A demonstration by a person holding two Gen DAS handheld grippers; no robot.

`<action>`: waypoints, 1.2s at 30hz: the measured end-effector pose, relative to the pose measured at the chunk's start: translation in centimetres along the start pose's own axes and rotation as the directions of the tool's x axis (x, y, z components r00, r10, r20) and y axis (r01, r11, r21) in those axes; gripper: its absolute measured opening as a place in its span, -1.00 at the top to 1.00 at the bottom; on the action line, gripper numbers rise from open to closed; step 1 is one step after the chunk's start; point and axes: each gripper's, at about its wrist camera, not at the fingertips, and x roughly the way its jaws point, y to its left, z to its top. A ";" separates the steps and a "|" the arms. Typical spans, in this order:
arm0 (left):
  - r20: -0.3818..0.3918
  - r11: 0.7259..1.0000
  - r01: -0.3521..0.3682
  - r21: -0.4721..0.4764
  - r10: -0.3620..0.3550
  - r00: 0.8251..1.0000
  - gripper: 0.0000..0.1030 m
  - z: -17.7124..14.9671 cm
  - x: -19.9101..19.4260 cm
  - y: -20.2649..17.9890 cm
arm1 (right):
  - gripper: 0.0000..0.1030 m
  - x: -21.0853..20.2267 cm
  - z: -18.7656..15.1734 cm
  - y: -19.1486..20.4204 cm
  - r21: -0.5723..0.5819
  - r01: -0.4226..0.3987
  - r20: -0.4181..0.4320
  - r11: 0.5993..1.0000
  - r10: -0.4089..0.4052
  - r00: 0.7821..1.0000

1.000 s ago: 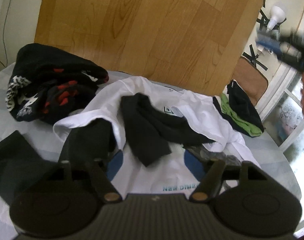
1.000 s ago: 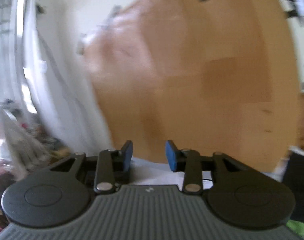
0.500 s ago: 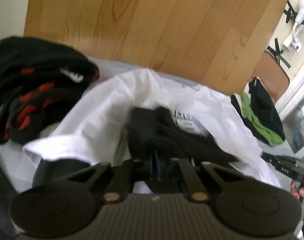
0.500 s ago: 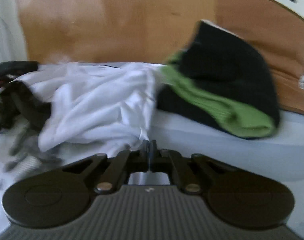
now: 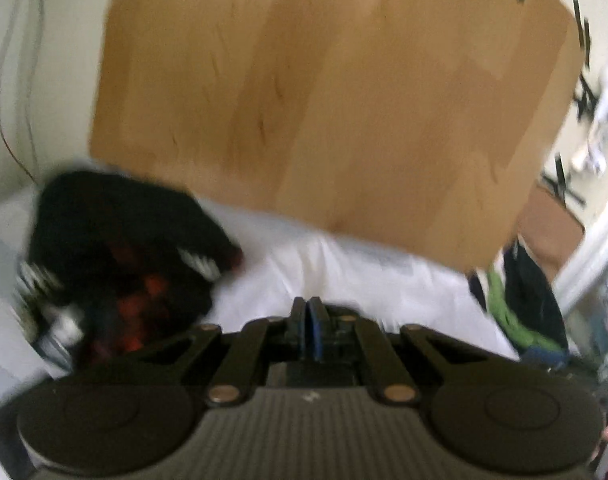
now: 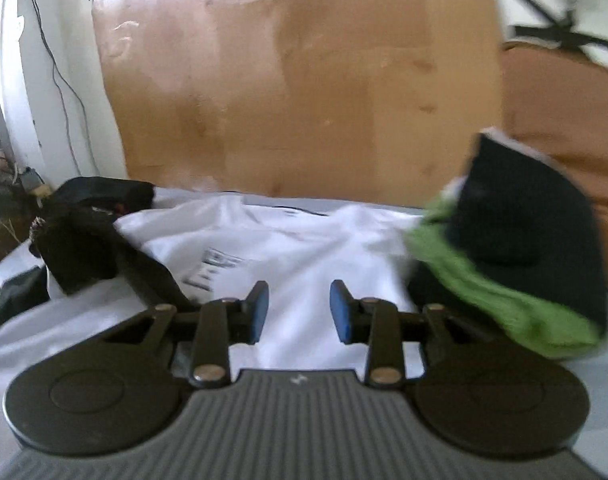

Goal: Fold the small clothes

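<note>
White T-shirt (image 6: 304, 248) lies at twelve o'clock beyond the right gripper (image 6: 299, 312), fingers spread; left gripper (image 5: 308, 322) pressed together, whether on cloth I cannot tell.

1. A pale bed (image 6: 584, 376) carries the clothes.
2. A white shirt (image 6: 304, 256) lies spread across its middle.
3. A black-and-red heap (image 5: 119, 248) sits at the left, touching the shirt.
4. A black-and-green pile (image 6: 516, 264) sits at the right edge of the shirt, apparently folded, though blur hides its detail.
</note>
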 end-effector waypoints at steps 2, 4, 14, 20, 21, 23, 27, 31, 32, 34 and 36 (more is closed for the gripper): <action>0.037 1.000 -0.015 -0.007 0.015 0.999 0.94 1.6 -0.9 0.1 | 0.35 3.8 -0.3 1.0 0.096 -0.049 -0.076 0.994 0.057 0.996; 0.067 1.000 -0.029 0.002 0.028 0.997 0.94 3.0 -1.5 -0.5 | 0.36 7.2 -1.2 3.4 0.135 -0.160 -0.165 0.978 0.182 0.969; 0.118 0.965 0.059 0.255 -0.092 0.989 0.94 6.7 -0.1 -10.4 | 0.35 4.9 -0.6 3.4 0.132 -0.203 -0.050 0.970 0.211 0.976; -0.157 0.821 0.363 0.441 -0.328 0.932 0.13 3.3 5.5 -20.4 | 0.34 -0.4 -2.6 -3.3 0.333 -0.051 0.072 0.942 0.029 0.997; -0.181 0.806 0.363 0.468 -0.314 0.932 0.00 2.2 6.1 -21.3 | 0.34 -1.2 -3.0 -4.1 0.347 -0.022 0.070 0.938 -0.002 0.998; -0.180 0.798 0.330 0.505 -0.277 0.944 0.01 1.0 6.9 -21.5 | 0.33 -2.5 -3.8 -5.3 0.355 0.025 0.060 0.935 -0.049 0.997; -0.145 0.886 0.243 0.395 -0.201 0.969 -0.06 2.4 7.6 -17.8 | 0.29 -3.6 -4.0 -6.5 0.345 0.045 0.059 0.937 -0.070 0.996; -0.195 0.940 0.157 0.303 -0.100 0.976 -0.15 1.9 9.7 -14.6 | 0.18 -2.1 -3.1 -6.6 0.345 0.015 0.090 0.939 -0.049 0.995; -0.220 0.941 0.139 0.307 -0.072 0.973 -0.20 1.1 10.3 -14.1 | 0.15 -1.5 -2.7 -6.4 0.339 0.004 0.094 0.941 -0.038 0.995; -0.273 0.943 0.110 0.313 -0.022 0.962 -0.21 -0.6 11.9 -13.7 | 0.14 0.0 -2.0 -5.9 0.313 -0.012 0.089 0.950 -0.017 0.996; -0.326 0.947 0.114 0.300 -0.011 0.945 0.16 -2.3 13.3 -13.1 | 0.14 1.4 -1.4 -5.0 0.278 -0.022 0.075 0.960 0.001 0.997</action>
